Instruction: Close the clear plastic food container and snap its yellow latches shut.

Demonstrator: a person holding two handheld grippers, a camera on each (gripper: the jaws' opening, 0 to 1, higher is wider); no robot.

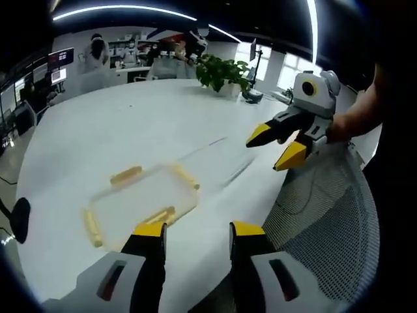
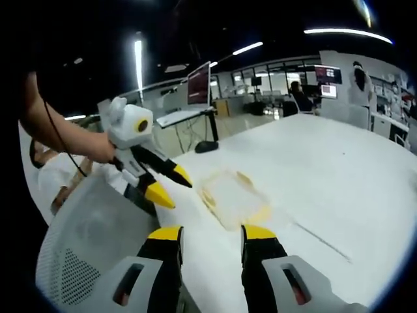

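1. So far the clear, flat rectangular plastic food container (image 1: 144, 199) lies on the white tabletop (image 1: 130, 130), close to the near edge where the grey mesh chair back (image 1: 326, 215) stands.
2. Its yellow latches (image 1: 126, 175) show along its sides; motion blur hides whether any is snapped down, and I cannot tell if the lid is seated or merely resting.
3. In the left gripper view, the left tool (image 1: 197, 229) hovers just above the container's near side, jaws moderately apart and empty, touching nothing.
4. In that same view, the right tool (image 1: 279, 146) hangs in the air over the near tabletop edge, well apart from the container, jaws parted and empty.
5. In the right gripper view, the container (image 2: 232, 197) sits ahead of the right tool (image 2: 212, 231), with the left tool (image 2: 171, 185) just beside its near side.
6. My judgement: the closing work is barely begun or unconfirmed; pressing the lid and snapping each latch appears left to do.
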